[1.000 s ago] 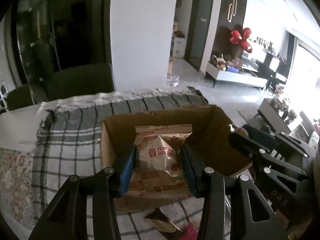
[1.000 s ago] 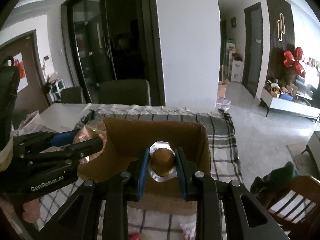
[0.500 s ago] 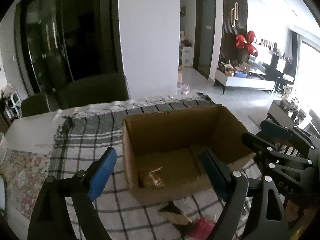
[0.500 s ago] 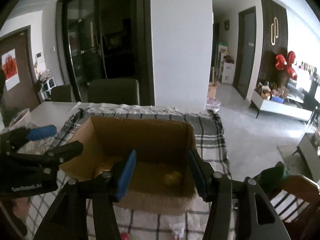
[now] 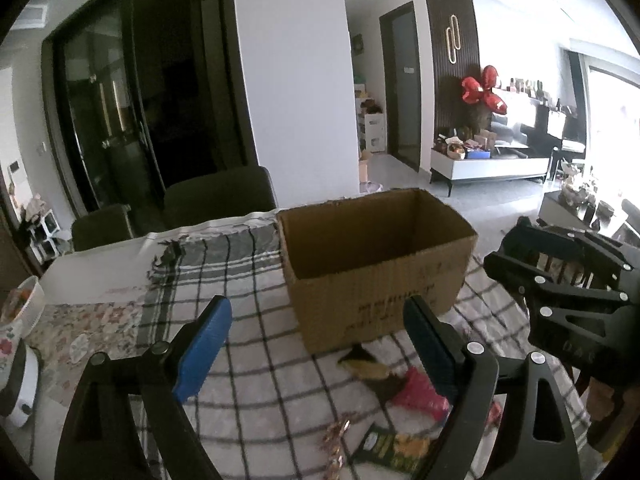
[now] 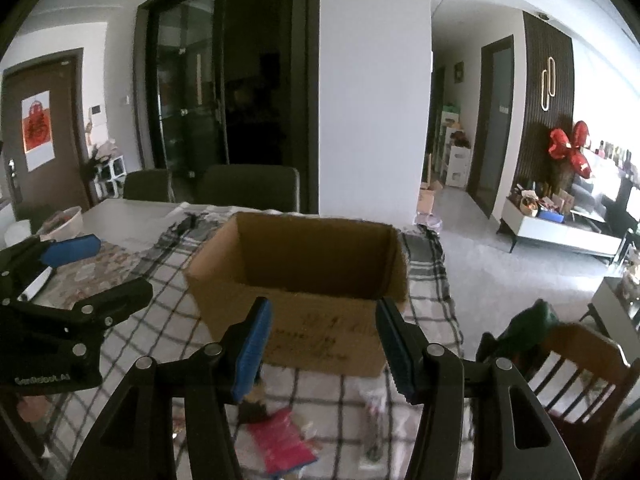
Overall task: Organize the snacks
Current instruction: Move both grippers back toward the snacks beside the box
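With nothing between them, the left gripper (image 5: 316,344) jaws stand wide apart and the right gripper (image 6: 324,344) jaws about half open. Both have just been opening. Beyond each pair sits the cardboard box (image 5: 376,264); loose snack packets (image 6: 280,440) lie below them.

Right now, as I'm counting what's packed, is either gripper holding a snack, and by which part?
Nothing is held. The left gripper and right gripper are both open and empty, short of the cardboard box; snacks lie on the cloth below.

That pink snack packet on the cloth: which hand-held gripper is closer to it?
Right, it seems. The right hand-held gripper hangs just above the pink packet; the left hand-held gripper sits off to its left.
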{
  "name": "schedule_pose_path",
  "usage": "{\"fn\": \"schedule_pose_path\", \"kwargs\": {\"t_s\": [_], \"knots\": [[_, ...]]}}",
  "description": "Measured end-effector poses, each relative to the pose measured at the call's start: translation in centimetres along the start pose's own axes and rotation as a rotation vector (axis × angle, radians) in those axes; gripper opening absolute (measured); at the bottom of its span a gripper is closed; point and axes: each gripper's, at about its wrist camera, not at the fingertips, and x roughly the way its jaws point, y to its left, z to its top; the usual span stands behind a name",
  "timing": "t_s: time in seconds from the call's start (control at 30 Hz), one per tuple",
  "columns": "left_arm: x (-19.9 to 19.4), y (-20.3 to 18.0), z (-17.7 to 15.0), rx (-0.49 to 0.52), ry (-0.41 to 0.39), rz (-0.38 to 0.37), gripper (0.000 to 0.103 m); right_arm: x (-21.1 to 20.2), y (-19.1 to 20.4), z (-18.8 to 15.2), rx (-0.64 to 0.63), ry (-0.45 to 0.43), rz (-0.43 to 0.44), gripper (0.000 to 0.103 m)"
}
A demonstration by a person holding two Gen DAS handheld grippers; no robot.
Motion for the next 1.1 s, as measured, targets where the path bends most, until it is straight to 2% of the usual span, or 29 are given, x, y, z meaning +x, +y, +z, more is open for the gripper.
{"fn": "schedule_pose_path", "kwargs": {"t_s": [0.3,0.6,0.93,1.1], "knots": [[-3.8,0.1,-5.4,0.024,-0.025,0.011,0.087,-4.0,3.0,-4.1,-0.012,-0.035,-0.012,0.055],[-5.1,-0.2,-10.7,0.024,-0.015,0.020,0.086,-5.4,4.0,-8.7,0.069,-0.002,-0.031,0.055],[-3.7,-0.6,-14.7,0.020,0.045,0.018,0.078,-4.3,4.3,-13.2,0.140,0.106,0.023,0.055],[-1.6,-0.6,-16.0,0.017,0.100,0.001,0.069,-2.5,4.3,-15.1,0.187,0.182,0.044,0.055]]}}
